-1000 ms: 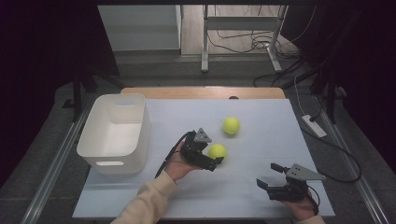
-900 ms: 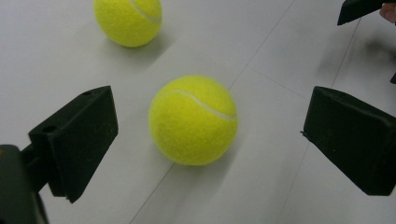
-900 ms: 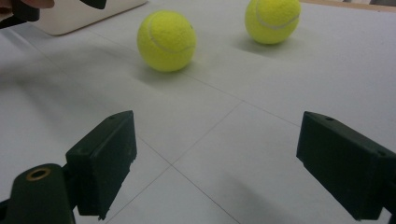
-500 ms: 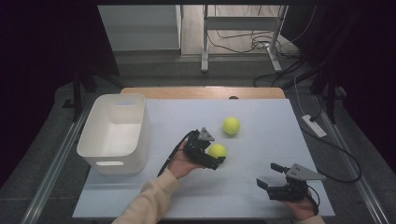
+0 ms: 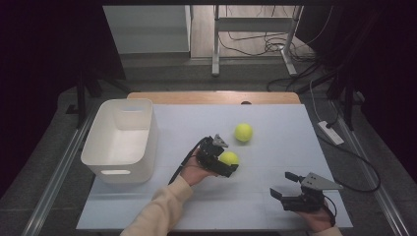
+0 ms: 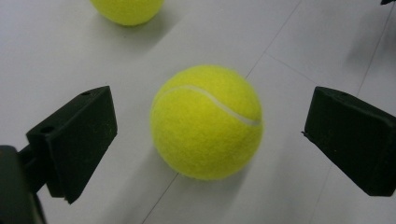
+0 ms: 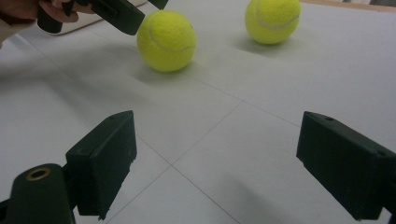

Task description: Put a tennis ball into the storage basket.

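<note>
Two yellow tennis balls lie on the pale table top (image 5: 275, 147). The nearer ball (image 5: 229, 158) (image 6: 207, 122) rests on the table between the jaws of my left gripper (image 5: 223, 159) (image 6: 208, 140), which is open, with a gap on each side of the ball. The farther ball (image 5: 243, 132) (image 6: 127, 8) sits just beyond it. My right gripper (image 5: 280, 185) (image 7: 224, 172) is open and holds nothing near the front right edge. It faces both balls (image 7: 166, 40) (image 7: 273, 18) and the left gripper (image 7: 116, 14).
A white plastic bin (image 5: 147, 132) stands at the table's left side, with nothing visible inside. A cable and a white power strip (image 5: 330, 132) lie off the right edge. Bare table surface lies between the two grippers.
My left gripper has edged slightly forward around the nearer ball. The balls and the right gripper have stayed where they were.
</note>
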Demonstrator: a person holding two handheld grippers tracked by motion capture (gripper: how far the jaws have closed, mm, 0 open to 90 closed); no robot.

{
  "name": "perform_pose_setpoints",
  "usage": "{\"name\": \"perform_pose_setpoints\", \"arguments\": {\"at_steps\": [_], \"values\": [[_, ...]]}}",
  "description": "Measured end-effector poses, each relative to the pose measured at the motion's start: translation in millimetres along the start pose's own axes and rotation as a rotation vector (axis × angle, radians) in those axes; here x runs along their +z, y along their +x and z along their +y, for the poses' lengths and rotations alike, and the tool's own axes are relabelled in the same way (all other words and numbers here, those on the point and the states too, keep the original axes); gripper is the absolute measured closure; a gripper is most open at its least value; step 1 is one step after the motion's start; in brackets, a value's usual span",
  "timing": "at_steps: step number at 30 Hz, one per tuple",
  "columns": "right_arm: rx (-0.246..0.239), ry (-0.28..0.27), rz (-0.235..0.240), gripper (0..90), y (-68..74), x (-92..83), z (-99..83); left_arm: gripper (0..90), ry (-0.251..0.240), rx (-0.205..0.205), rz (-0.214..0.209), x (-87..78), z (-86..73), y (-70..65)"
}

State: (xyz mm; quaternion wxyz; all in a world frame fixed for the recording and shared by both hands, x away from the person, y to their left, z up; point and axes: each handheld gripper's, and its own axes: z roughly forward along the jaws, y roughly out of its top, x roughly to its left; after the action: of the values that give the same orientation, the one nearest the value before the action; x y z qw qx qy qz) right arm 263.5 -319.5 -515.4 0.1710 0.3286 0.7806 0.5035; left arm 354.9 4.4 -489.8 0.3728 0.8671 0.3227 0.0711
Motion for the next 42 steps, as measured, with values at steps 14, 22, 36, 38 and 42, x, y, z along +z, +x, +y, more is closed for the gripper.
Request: {"name": "perform_pose_setpoints", "arguments": {"at_steps": [14, 22, 36, 38, 42], "values": [[0.005, 0.004, -0.002, 12.2, -0.7, 0.3, -0.6, 3.0, 0.062, -0.021, -0.004, 22.2, 0.8, 6.2], [0.006, 0.005, -0.002, 12.2, -0.5, 0.6, -0.6, 3.7, 0.082, -0.029, -0.008, 29.9, -0.1, 8.8], [0.007, 0.001, -0.005, 12.2, -1.3, -0.5, -0.7, 26.7, 0.086, -0.01, -0.073, 28.6, 0.1, 10.2], [0.008, 0.001, -0.005, 12.2, -1.4, -0.7, -0.7, 26.8, 0.081, -0.009, -0.072, 27.0, 0.3, 9.9], [0.005, 0.0, -0.006, 12.2, -0.9, -0.9, -0.5, 26.9, 0.067, -0.002, -0.077, 21.4, 1.5, 9.6]]}}
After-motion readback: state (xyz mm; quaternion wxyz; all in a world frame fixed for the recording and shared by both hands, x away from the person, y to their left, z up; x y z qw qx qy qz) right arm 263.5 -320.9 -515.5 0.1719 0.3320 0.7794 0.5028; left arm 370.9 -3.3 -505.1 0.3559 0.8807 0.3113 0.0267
